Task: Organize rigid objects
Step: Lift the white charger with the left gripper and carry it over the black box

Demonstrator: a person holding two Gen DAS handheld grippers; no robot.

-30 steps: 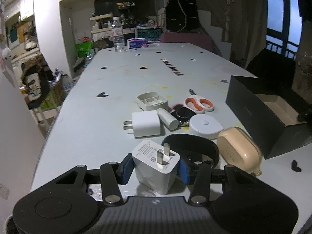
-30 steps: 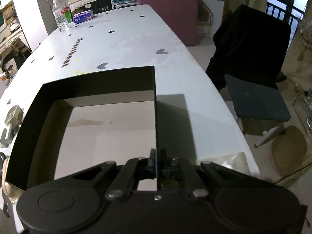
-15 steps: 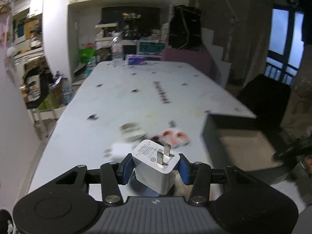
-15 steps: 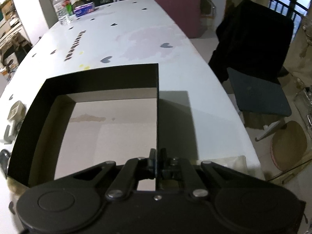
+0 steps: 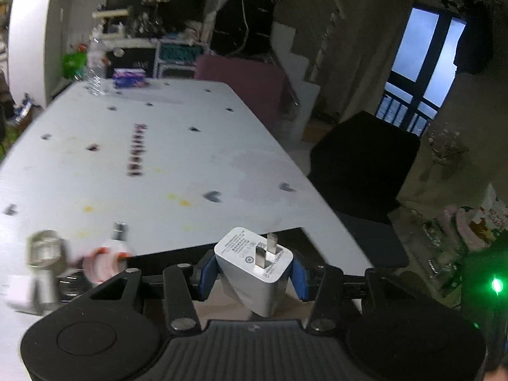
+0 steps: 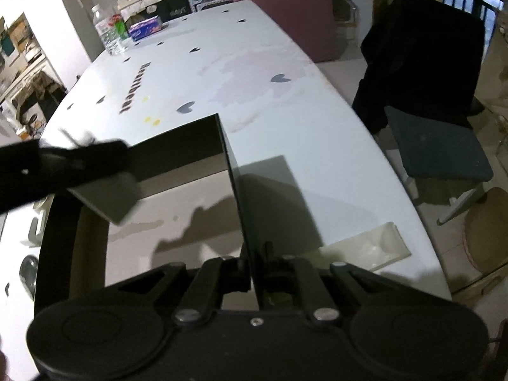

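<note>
Clamping a white charger [image 5: 254,270] between its blue pads [image 5: 298,277], prongs up, the left gripper [image 5: 252,277] hangs over the open black box [image 6: 228,155] on the white table [image 6: 254,73]. The right gripper [image 6: 255,274] pinches the box's right wall, though its jaws are opening slightly. Scissors [image 5: 106,255] and what seems to be another charger [image 5: 19,292] lie blurred left of the box.

A white charger plug [image 5: 254,266] printed with grey text is flanked by blue pads [image 5: 300,277], a black box [image 6: 190,141] is lined in beige, and the white table [image 6: 254,73] is patterned with dark hearts.
</note>
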